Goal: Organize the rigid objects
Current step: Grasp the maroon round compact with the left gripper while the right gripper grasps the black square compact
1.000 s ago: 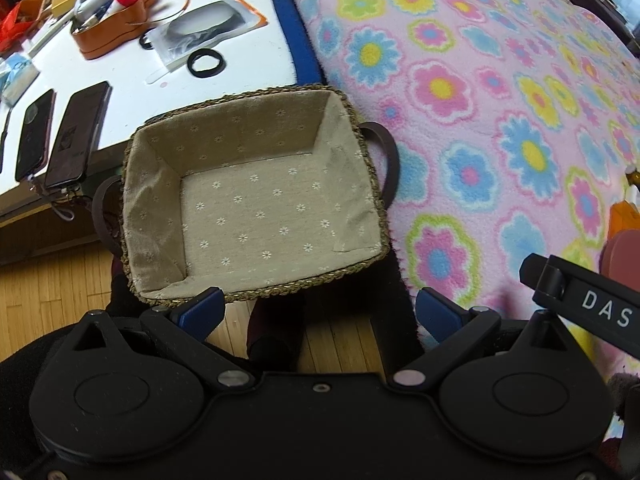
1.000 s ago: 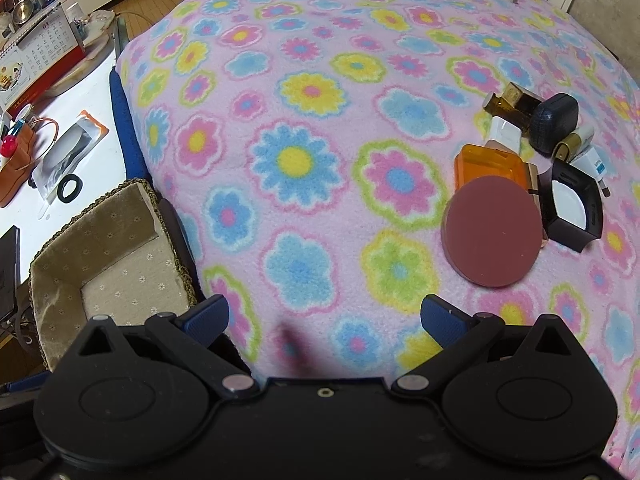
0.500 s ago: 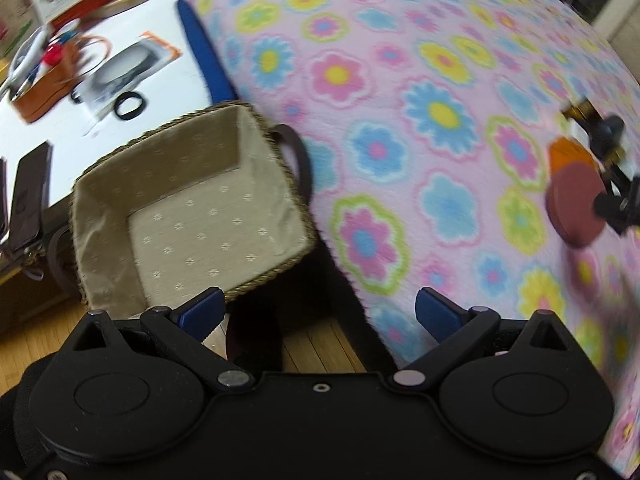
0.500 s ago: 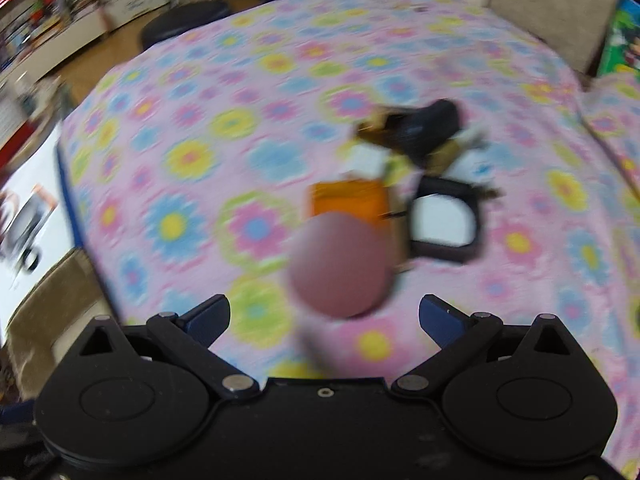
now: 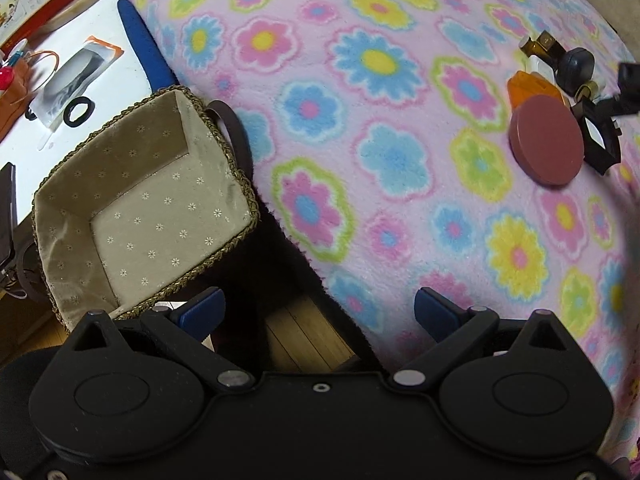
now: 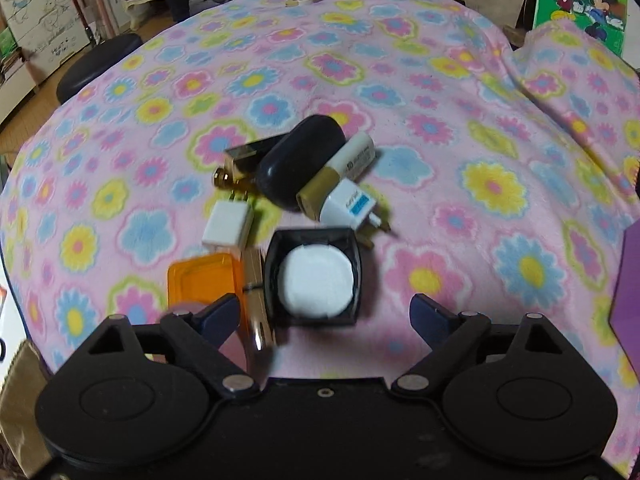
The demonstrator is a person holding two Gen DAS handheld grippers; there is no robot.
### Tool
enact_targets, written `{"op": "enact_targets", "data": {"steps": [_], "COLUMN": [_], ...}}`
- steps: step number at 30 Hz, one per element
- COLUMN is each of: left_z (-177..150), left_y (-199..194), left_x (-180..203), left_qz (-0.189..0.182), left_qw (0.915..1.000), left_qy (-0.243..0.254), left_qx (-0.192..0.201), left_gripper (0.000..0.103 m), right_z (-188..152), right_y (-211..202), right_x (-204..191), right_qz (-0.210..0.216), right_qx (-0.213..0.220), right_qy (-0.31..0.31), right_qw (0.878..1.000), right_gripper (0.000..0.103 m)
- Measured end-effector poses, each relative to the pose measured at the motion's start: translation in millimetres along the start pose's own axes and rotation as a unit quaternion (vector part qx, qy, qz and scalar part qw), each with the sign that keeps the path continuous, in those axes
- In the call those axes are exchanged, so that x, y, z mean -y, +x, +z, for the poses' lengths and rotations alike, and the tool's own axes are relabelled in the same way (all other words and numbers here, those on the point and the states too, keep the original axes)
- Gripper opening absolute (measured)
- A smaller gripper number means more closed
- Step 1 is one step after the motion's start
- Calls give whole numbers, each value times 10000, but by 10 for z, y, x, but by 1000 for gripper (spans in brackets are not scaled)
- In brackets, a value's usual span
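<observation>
A cloth-lined wicker basket (image 5: pixel 140 216) stands empty beside the flowered blanket. A pile of small things lies on the blanket: a maroon round lid (image 5: pixel 546 144), an orange box (image 6: pixel 204 280), a black square case with a white pad (image 6: pixel 316 278), a white plug cube (image 6: pixel 228 226), a dark oval case (image 6: pixel 300 162), a gold-and-white tube (image 6: pixel 340 172), a white charger (image 6: pixel 352 210). My right gripper (image 6: pixel 324 316) is open, its fingers on either side of the black case. My left gripper (image 5: pixel 320 312) is open and empty at the blanket's edge, right of the basket.
A white desk (image 5: pixel 100 92) with a black ring (image 5: pixel 78 110) and a packet lies behind the basket. Wood floor (image 5: pixel 296 332) shows below the left gripper. A dark stool (image 6: pixel 94 66) stands beyond the blanket at left. A purple sheet (image 6: pixel 628 280) lies at right.
My right gripper has swung right and moved down onto the pile, so the black case now sits between its fingers. My left gripper has turned right, away from above the basket.
</observation>
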State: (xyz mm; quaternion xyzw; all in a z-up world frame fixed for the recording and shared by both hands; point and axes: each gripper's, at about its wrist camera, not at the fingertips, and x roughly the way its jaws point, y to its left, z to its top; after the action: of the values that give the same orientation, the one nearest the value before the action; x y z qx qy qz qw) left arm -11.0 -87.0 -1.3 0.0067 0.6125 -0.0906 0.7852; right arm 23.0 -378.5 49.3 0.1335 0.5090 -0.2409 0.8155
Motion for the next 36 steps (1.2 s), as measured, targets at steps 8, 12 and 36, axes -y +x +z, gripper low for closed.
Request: {"op": "enact_targets", "data": {"steps": [8,12,36], "left_z": [-10,-12,-39], "left_y": [33,27,56], "left_x": [43,62,135], "left_qz": [82,88,170], "left_qw": [9999,9998,9994], "left_qy": [102,147,281], "left_qx": [-63,-44,-85], "left_gripper": [97,97,97], "right_z": [146,134,59], "right_y": [343,307,150], "right_x": [11,93,91], "right_qz": [96,189,171], "right_qx": [-309,-336,-308], "right_qy": [214,300,-7], "right_qw": [9992,9988,9994], "right_gripper": [79,75,80]}}
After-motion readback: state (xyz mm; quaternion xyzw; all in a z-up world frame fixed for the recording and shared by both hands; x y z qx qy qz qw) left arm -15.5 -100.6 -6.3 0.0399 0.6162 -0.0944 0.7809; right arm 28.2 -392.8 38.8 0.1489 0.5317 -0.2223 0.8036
